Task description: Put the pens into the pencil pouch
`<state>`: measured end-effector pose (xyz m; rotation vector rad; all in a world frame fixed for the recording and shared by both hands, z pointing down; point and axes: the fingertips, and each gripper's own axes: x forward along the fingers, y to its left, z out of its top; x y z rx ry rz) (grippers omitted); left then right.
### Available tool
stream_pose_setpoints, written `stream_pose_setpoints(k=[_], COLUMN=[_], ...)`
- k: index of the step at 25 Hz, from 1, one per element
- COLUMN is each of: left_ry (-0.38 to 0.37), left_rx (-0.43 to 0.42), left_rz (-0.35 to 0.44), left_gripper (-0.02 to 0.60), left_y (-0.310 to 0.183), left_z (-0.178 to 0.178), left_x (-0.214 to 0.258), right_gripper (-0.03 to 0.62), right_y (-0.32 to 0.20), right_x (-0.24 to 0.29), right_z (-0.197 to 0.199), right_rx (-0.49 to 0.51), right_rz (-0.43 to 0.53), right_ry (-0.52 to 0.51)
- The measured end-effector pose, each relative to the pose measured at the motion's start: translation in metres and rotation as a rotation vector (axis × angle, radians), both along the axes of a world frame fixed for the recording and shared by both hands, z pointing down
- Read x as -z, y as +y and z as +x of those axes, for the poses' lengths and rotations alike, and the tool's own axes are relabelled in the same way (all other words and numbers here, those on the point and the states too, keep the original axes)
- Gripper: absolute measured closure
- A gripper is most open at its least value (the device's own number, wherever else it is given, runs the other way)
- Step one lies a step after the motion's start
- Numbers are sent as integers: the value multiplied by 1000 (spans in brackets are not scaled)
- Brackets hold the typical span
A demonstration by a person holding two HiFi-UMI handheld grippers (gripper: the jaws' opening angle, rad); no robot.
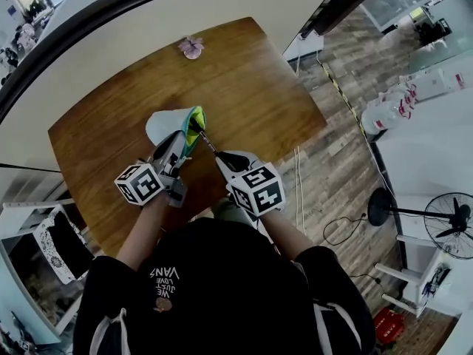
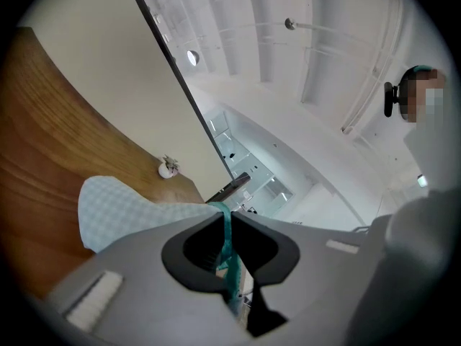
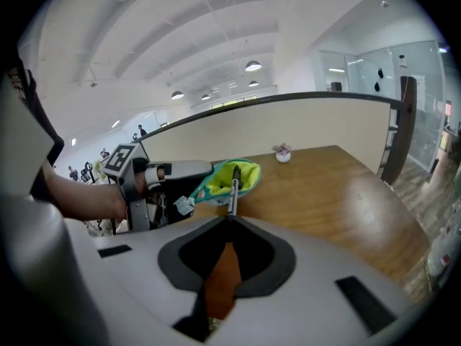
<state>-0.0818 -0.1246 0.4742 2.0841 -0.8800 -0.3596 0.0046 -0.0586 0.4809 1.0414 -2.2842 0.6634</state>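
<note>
The pencil pouch (image 1: pixel 171 124) is pale checked cloth with a yellow-green lining and a teal zip. It is held up over the wooden table (image 1: pixel 251 87) with its mouth gaping. My left gripper (image 1: pixel 183 143) is shut on the pouch's teal zip edge (image 2: pixel 225 240), which shows pinched between its jaws. My right gripper (image 1: pixel 219 156) is shut on a dark pen (image 1: pixel 207 144). The pen's (image 3: pixel 233 192) far end reaches into the pouch's open mouth (image 3: pixel 232 175). In the right gripper view, the left gripper (image 3: pixel 205 187) holds the near rim of the mouth.
A small pink and white ornament (image 1: pixel 191 47) stands near the table's far edge, next to a curved cream partition (image 1: pixel 170 13). The table's right edge drops to a plank floor with cables and a standing fan (image 1: pixel 451 224). White racks (image 1: pixel 29 235) stand at the left.
</note>
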Motion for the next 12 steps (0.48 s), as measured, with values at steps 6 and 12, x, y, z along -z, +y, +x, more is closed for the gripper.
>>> stream_pose_setpoints(k=[6,12], left_ry=[3,57], left_rx=[-132,-184], left_rz=[3,-31], left_gripper=[541,541], left_y=[23,40], left_z=[14,22], left_x=[-1,-5], right_gripper=[553,553], right_y=[0,-18], right_x=[-7,-8], right_z=[-13,-24], right_rx=[80,89], right_rz=[-68,-70], right_ry=[36,23])
